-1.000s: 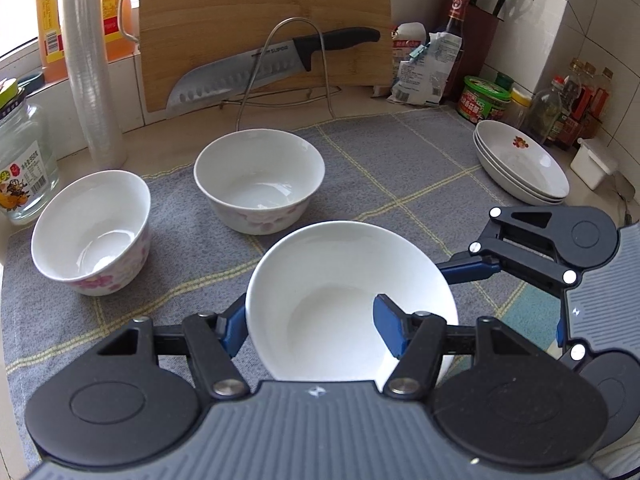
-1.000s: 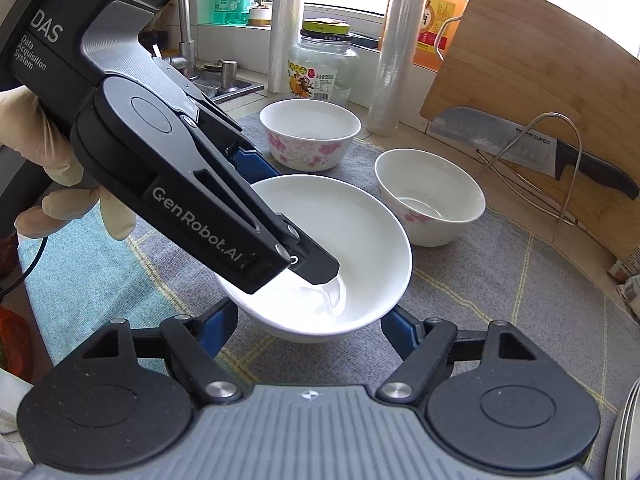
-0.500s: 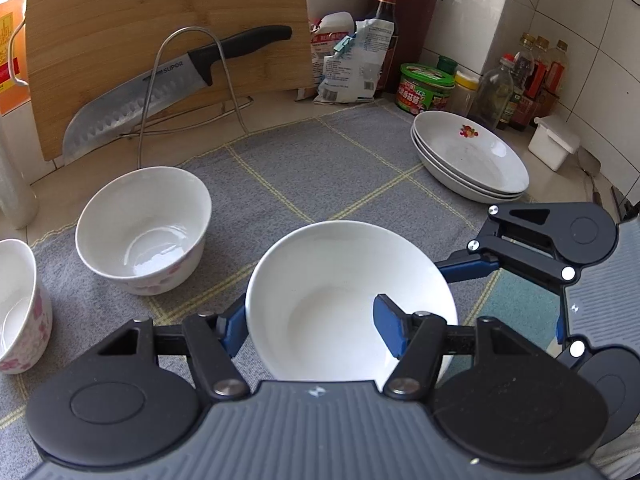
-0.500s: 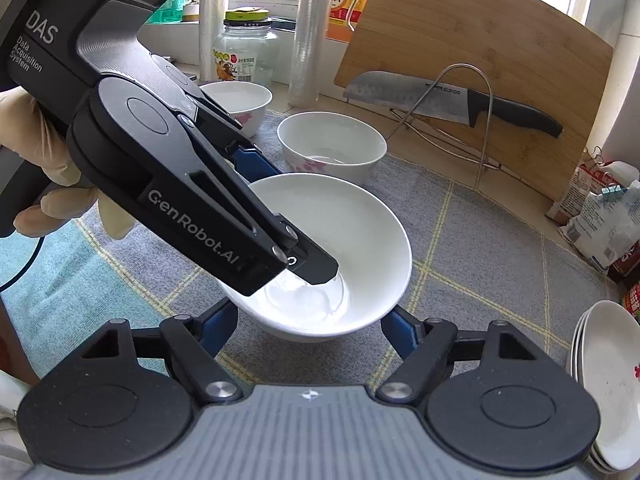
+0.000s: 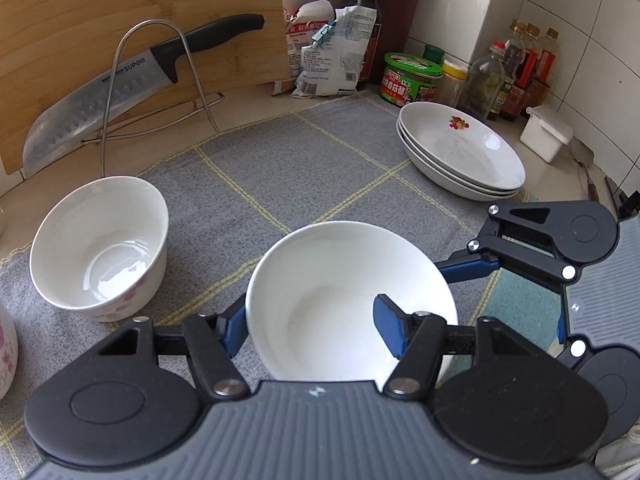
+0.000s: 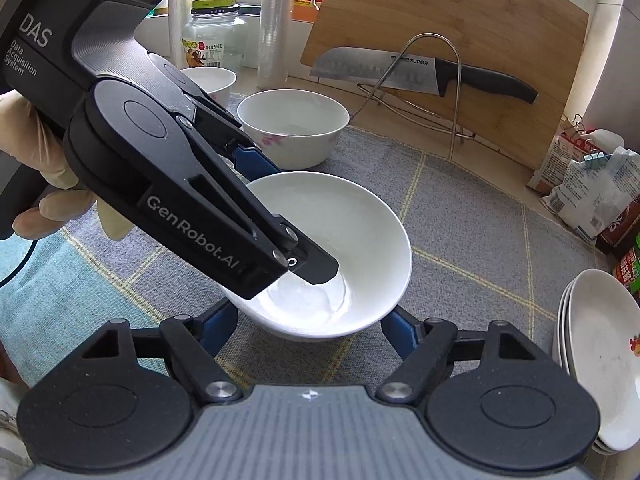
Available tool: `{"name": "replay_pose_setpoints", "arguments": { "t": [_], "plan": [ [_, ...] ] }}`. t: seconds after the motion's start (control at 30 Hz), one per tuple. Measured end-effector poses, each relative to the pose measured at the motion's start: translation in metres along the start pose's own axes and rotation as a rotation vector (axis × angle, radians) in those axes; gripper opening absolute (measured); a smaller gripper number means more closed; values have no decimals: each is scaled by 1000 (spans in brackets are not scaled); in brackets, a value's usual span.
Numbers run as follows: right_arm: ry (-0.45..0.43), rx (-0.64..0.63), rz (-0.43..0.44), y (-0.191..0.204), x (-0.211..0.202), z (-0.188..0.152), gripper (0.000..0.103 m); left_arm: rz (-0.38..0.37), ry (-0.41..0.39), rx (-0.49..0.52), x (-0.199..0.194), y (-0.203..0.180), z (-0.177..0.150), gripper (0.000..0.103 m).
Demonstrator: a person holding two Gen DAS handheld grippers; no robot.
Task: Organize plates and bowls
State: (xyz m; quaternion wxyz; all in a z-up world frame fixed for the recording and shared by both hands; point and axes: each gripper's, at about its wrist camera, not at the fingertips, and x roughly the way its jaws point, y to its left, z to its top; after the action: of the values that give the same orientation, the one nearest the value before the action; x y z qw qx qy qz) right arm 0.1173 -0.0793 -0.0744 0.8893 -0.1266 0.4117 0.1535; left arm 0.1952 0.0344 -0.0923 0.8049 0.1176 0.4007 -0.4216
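Observation:
A plain white bowl (image 5: 340, 280) hangs just above the grey checked mat (image 5: 300, 168). My left gripper (image 5: 310, 322) is shut on its near wall, one blue finger inside and one outside. In the right wrist view the same bowl (image 6: 360, 216) sits between the wide-set fingers of my right gripper (image 6: 310, 328). That gripper clasps the bowl's lower sides, and its tips are hidden under the bowl. A floral bowl (image 5: 100, 248) stands on the mat to the left. A second floral bowl (image 6: 208, 80) stands behind it. A stack of white plates (image 5: 460, 152) lies at the mat's right end.
A knife (image 5: 120, 88) rests on a wire rack against a wooden cutting board (image 5: 80, 20) at the back. Bags, a green tub (image 5: 412, 80), bottles and a white box (image 5: 548, 132) crowd the back right corner. A gloved hand (image 6: 40, 176) holds the left gripper.
Both grippers carried the white bowl to the right across the mat. The floral bowls slid to the left of the views and the plate stack came closer.

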Motion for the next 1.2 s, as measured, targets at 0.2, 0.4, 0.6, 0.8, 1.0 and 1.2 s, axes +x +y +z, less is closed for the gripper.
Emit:
{"name": "replay_pose_setpoints", "arguments": {
  "t": [0.2, 0.4, 0.6, 0.8, 1.0, 1.2],
  "plan": [
    [7, 4, 3, -1, 3, 1, 82, -2, 6, -5, 3, 0, 0, 63],
    [12, 9, 6, -2, 6, 1, 82, -4, 9, -7, 6, 1, 0, 63],
    [3, 19, 12, -3, 6, 2, 87, -5, 1, -4, 6, 1, 0, 66],
    [-24, 13, 24, -2, 0, 1, 103, 15, -29, 2, 0, 1, -1, 80],
    [-38, 27, 42, -2, -8, -5, 103, 50, -68, -19, -16, 4, -5, 84],
    [-54, 26, 32, -2, -18, 0, 103, 101, -111, -50, -36, 10, -11, 86]
  ]
}}
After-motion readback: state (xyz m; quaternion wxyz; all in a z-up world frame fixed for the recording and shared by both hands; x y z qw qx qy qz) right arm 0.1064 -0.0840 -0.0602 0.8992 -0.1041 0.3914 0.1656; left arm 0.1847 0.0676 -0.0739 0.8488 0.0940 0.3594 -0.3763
